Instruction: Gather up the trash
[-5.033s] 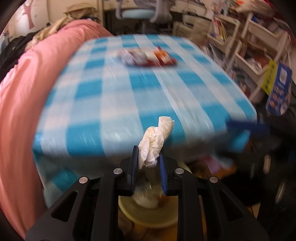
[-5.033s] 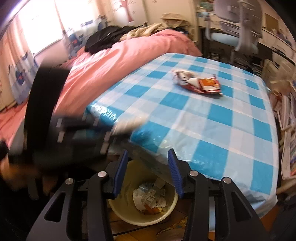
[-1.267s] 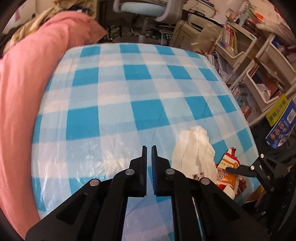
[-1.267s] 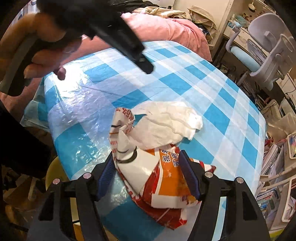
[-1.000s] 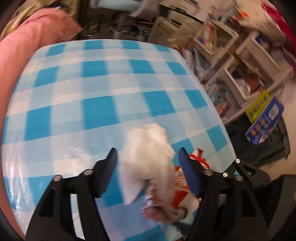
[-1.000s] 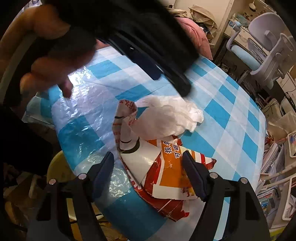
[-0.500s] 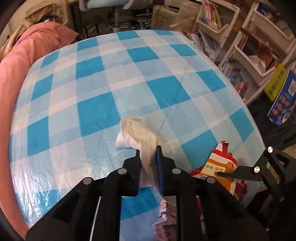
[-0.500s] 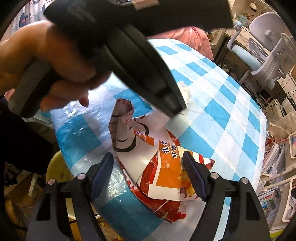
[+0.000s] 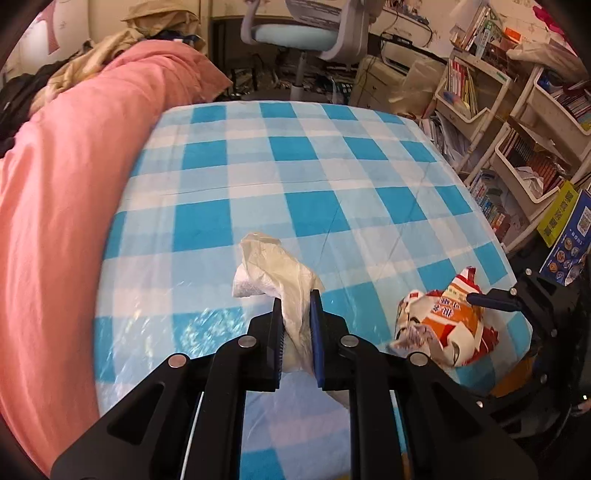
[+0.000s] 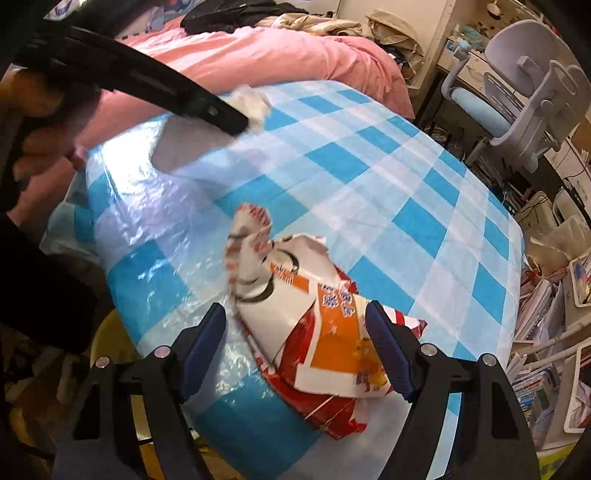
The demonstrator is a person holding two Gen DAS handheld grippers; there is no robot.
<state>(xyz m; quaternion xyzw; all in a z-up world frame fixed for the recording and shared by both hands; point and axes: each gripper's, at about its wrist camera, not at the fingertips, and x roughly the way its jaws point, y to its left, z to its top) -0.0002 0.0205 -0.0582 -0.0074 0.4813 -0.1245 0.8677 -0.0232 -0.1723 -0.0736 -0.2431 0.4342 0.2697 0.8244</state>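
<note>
A crumpled white tissue (image 9: 273,266) hangs above the checked table (image 9: 295,155), and my left gripper (image 9: 296,295) is shut on its lower part. In the right wrist view that left gripper (image 10: 225,118) reaches in from the upper left with the tissue (image 10: 255,103) at its tip. A red, orange and white snack wrapper (image 10: 314,332) lies near the table's (image 10: 406,184) front edge. My right gripper (image 10: 295,312) stands open astride it, one blue pad on either side. The wrapper (image 9: 443,325) also shows at the lower right of the left wrist view.
A yellow bin (image 10: 110,347) stands on the floor below the table's front edge. A pink bedcover (image 9: 66,184) borders the table on the left. An office chair (image 9: 306,33) stands beyond it, and shelves of books (image 9: 517,147) on the right. A person's hand (image 10: 33,147) grips the left tool.
My left gripper shut on the tissue, lifted it off the wrapper and carried it away to the left. The right gripper stayed open around the wrapper.
</note>
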